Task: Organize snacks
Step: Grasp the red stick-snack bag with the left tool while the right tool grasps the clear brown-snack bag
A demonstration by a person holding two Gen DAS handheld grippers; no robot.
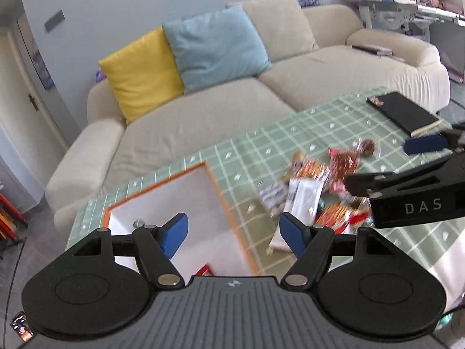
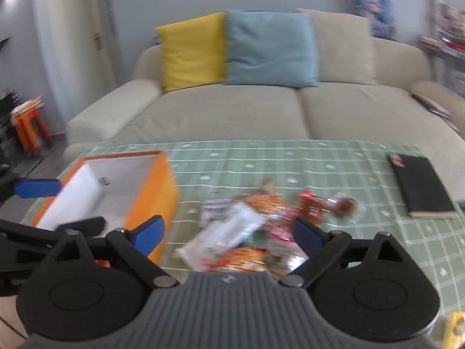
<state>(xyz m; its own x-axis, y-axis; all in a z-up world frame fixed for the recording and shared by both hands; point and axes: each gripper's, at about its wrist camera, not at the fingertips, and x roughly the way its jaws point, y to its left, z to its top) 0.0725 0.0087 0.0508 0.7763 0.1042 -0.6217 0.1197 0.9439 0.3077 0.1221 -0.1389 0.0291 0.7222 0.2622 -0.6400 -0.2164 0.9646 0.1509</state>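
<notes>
A: While we look from left to right, what comes first?

B: First is the orange cardboard box with white inside walls. It sits on the left part of the table with the green checked cloth. Its top is open, so I think snacks are meant to go in there. One small red packet already lies at the bottom of it.

A: And next to the box?

B: The messy pile of shiny snack packets lies on the cloth, just beside the box. They are red, orange and white, all heaped up. They look like they wait to be sorted.

A: What is far right?

B: A flat black book lies well apart from the snacks. I think it is not part of the job.

A: What do the two tools do?

B: The left gripper hangs above the box edge. Its blue pads are spread wide, and nothing is between them. The right gripper hangs over the snack pile. Its pads are spread wide too, and it holds nothing. No pad touches a packet.

A: So most snacks are not in the box yet?

B: Right, I think most of the work is left.
</notes>
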